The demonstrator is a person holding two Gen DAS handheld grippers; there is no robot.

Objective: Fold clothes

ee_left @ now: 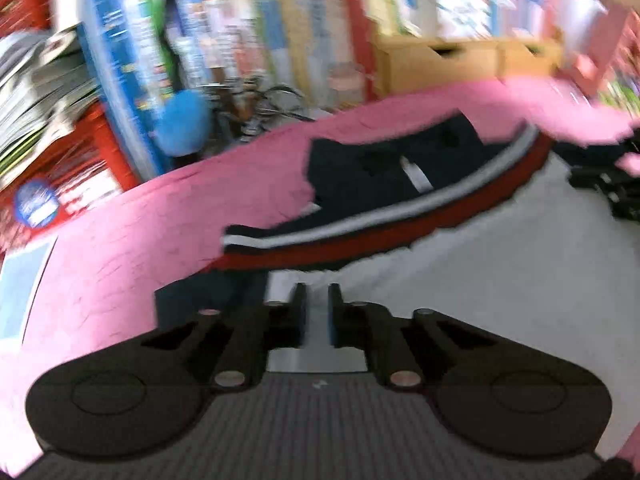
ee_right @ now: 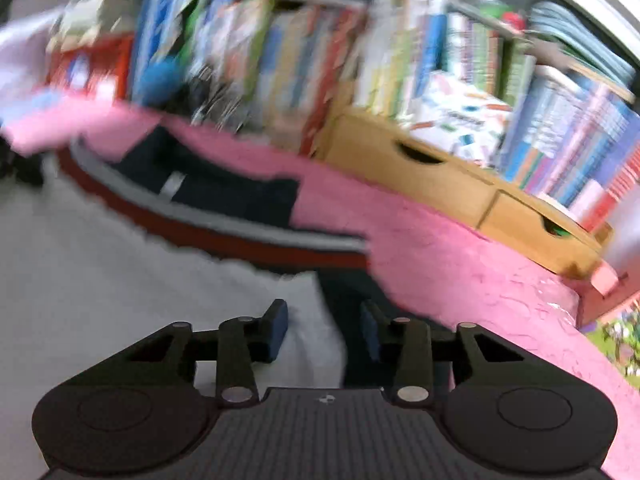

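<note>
A sweater with a pale grey body [ee_left: 460,280] [ee_right: 120,280], a red and white chest band [ee_left: 400,224] [ee_right: 224,236] and a navy top [ee_left: 380,168] [ee_right: 224,192] lies spread on a pink cover [ee_left: 120,240] [ee_right: 460,264]. My left gripper [ee_left: 316,300] hovers over its near edge, jaws a narrow gap apart, with pale cloth showing through and a navy sleeve part [ee_left: 192,300] just left. My right gripper [ee_right: 324,320] stands open over the hem, with pale and navy cloth [ee_right: 352,292] below the gap. Both views are blurred.
Behind the pink cover stands a packed bookshelf [ee_left: 240,40] [ee_right: 400,60] with wooden drawer boxes [ee_left: 460,60] [ee_right: 440,176]. A blue fuzzy ball [ee_left: 184,120] and a tangle of dark wire sit at its foot. Black gripper parts [ee_left: 612,184] show at the right edge.
</note>
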